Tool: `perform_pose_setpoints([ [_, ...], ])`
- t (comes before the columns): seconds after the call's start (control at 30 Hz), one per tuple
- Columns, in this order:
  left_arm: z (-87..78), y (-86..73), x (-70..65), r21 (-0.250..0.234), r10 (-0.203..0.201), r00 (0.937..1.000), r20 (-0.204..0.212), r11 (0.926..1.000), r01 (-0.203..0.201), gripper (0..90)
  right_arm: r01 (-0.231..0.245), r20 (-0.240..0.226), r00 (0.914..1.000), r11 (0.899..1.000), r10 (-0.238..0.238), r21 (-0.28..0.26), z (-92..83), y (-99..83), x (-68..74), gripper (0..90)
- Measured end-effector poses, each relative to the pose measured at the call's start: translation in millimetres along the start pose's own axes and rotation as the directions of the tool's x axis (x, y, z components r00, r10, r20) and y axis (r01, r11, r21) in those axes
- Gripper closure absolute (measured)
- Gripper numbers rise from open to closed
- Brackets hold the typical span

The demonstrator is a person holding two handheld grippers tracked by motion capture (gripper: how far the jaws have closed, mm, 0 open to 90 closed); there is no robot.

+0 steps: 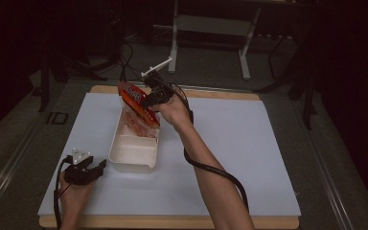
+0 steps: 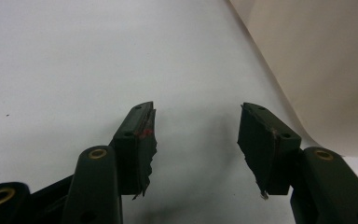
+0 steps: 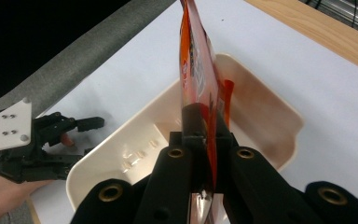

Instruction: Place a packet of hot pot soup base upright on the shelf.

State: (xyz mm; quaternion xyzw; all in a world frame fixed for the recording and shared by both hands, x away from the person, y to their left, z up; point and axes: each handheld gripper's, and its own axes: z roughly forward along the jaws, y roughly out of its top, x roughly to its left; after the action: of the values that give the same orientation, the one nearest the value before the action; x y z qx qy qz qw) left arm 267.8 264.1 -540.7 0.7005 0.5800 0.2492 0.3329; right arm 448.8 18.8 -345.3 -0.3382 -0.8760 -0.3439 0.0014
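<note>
**A:** Where is your glossy red-and-orange snack packet (image 1: pixel 136 103) at this point?

**B:** It hangs over the far end of the cream plastic rectangular tub (image 1: pixel 129 160), lower edge dipping inside. Your right gripper (image 3: pixel 204 135) has its jaws pressed together on the packet's thin edge, so the film stands nearly upright between them.

**A:** So how far along do you judge it?

**B:** About midway, I'd say. The packet is gripped and over the tub, but it isn't lying on the tub floor and you haven't let go. Lowering and releasing look like what's left.

**A:** And your other hand?

**B:** Your left gripper (image 1: pixel 84 170) rests on the white table sheet (image 1: pixel 249 158) just left of the tub's near end, jaws spread apart, holding nothing. Its black pads (image 2: pixel 142 140) look ragged, with a red smear on one.

**A:** Anything about the materials?

**B:** The packet is flat, crinkly and shiny; the tub is smooth, rigid, round-cornered, with faint moulded marks on its floor. The sheet is matte, laid over a pale wooden tabletop (image 1: pixel 172 222).
</note>
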Motion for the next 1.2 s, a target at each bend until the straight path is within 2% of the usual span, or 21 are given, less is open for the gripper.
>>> perform_pose_setpoints([
  [0.07,0.0,0.0,0.0,-0.002,-0.002,1.0000,0.000,1.0000,0.002,46.4,0.018,0.005,0.9998,1.000,-0.018,-0.011,-0.5,-2.0,3.4,89.2],
  [0.2,-0.3,0.0,0.4,-0.002,-0.004,1.0000,-0.001,1.0000,0.004,46.5,0.068,0.024,0.9974,0.997,-0.068,-0.026,-1.6,-8.6,13.1,72.9],
  [0.23,-0.4,0.0,0.7,0.000,-0.001,1.0000,-0.001,1.0000,0.001,46.4,0.090,0.044,0.9951,0.995,-0.089,-0.033,-1.8,-12.0,16.7,67.3],
  [0.3,-0.6,0.1,0.7,0.002,0.000,1.0000,-0.002,1.0000,0.000,46.4,0.122,0.054,0.9914,0.991,-0.120,-0.055,-1.5,-18.9,20.7,58.6],
  [0.37,-0.6,0.1,0.6,0.000,-0.003,1.0000,-0.003,1.0000,0.003,46.4,0.131,0.059,0.9901,0.990,-0.128,-0.060,-0.9,-21.9,21.8,56.0],
  [0.4,-0.6,0.1,0.6,0.001,-0.003,1.0000,-0.003,1.0000,0.003,46.4,0.142,0.057,0.9890,0.986,-0.137,-0.093,0.3,-32.9,23.6,51.4],
  [0.43,-0.2,0.0,0.7,0.001,0.000,1.0000,-0.003,1.0000,0.000,46.4,0.144,0.052,0.9889,0.984,-0.140,-0.101,1.6,-37.3,23.8,50.8],
  [0.5,0.3,0.0,0.0,0.002,0.002,1.0000,-0.005,1.0000,-0.002,46.4,0.159,0.080,0.9853,0.981,-0.151,-0.109,6.2,-45.4,24.2,53.8],
  [0.53,0.3,0.1,-0.2,0.002,0.002,1.0000,-0.005,1.0000,-0.002,46.4,0.175,0.116,0.9798,0.979,-0.162,-0.105,9.4,-48.7,24.2,63.4],
  [0.57,0.3,0.1,-0.3,0.000,0.000,1.0000,-0.004,1.0000,0.000,46.4,0.185,0.147,0.9743,0.978,-0.171,-0.094,13.4,-51.0,22.6,69.2],
  [0.63,0.2,0.2,-0.3,-0.001,-0.001,1.0000,-0.004,1.0000,0.001,46.4,0.173,0.137,0.9781,0.978,-0.157,-0.118,17.9,-54.0,18.1,78.2],
  [0.67,0.3,0.2,-0.2,0.000,-0.001,1.0000,-0.004,1.0000,0.001,46.4,0.158,0.129,0.9815,0.979,-0.142,-0.126,19.1,-54.2,16.8,79.9],
  [0.7,0.6,0.1,-0.2,0.001,-0.003,1.0000,-0.004,1.0000,0.003,46.4,0.159,0.139,0.9802,0.979,-0.141,-0.129,19.6,-53.7,17.1,81.3],
  [0.73,0.6,0.1,-0.2,0.001,-0.003,1.0000,-0.004,1.0000,0.003,46.4,0.159,0.139,0.9802,0.979,-0.141,-0.129,19.6,-53.7,17.1,81.3],
  [0.83,0.3,0.2,-0.4,0.002,0.002,1.0000,-0.005,1.0000,-0.002,46.4,0.184,0.183,0.9693,0.978,-0.164,-0.096,21.4,-48.6,19.9,83.6],
  [1.1,0.3,0.2,-0.6,0.001,0.002,1.0000,-0.004,1.0000,-0.002,46.4,0.141,0.172,0.9765,0.988,-0.130,-0.055,27.0,-38.0,16.2,82.3],
  [1.2,0.3,0.0,-0.4,0.001,0.001,1.0000,-0.004,1.0000,-0.001,46.4,0.149,0.173,0.9754,0.987,-0.136,-0.062,24.7,-39.6,15.5,78.3],
])
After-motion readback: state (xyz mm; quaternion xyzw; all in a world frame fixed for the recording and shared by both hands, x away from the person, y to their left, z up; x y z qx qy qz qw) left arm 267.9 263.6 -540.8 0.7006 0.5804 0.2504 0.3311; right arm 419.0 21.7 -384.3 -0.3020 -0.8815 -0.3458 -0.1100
